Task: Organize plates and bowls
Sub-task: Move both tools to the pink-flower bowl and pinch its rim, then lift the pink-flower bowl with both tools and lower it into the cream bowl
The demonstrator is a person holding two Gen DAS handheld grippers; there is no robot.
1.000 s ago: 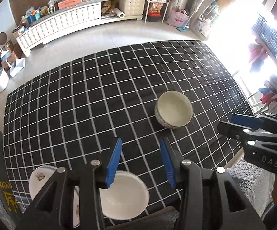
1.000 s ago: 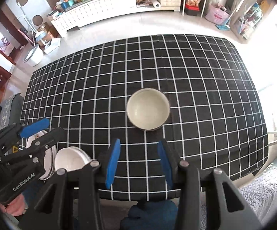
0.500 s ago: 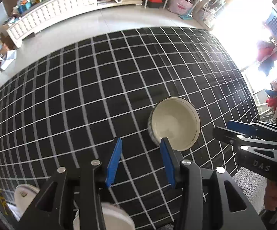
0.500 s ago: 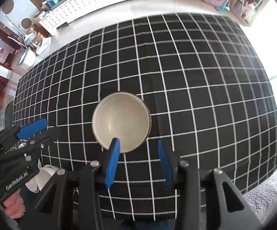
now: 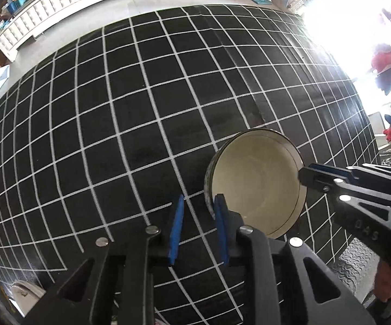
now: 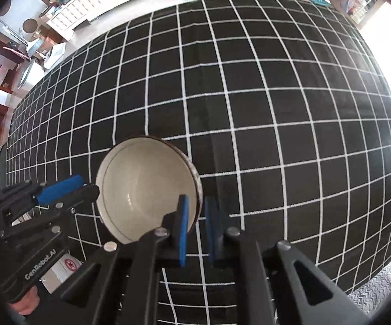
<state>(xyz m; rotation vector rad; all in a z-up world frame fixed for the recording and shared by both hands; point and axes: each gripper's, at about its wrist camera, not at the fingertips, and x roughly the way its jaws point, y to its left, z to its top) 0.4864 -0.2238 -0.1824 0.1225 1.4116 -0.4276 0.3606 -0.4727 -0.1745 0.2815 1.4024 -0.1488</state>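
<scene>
A cream bowl (image 5: 255,184) with a dark patterned outside stands upright on the black, white-gridded tablecloth (image 5: 114,108). My left gripper (image 5: 199,216) straddles its left rim, one finger outside and one inside. Its jaws are closing, and a strip of cloth still shows between the outer pad and the wall. In the right wrist view the bowl (image 6: 141,184) has my right gripper (image 6: 195,211) over its right rim. Those jaws are also closing, with both pads against the wall. Each gripper shows in the other's view: the right gripper (image 5: 303,174), the left gripper (image 6: 92,189).
A white plate (image 5: 25,292) peeks out at the cloth's near left corner. The table's near edge (image 6: 276,284) runs just under the grippers, with a grey textured cushion (image 5: 358,260) beyond it. A long white sideboard (image 5: 60,8) stands far off across the floor.
Both grippers have come down onto the bowl from either side and their jaws have narrowed around its rim. The white plates have slid almost out of the left wrist view.
</scene>
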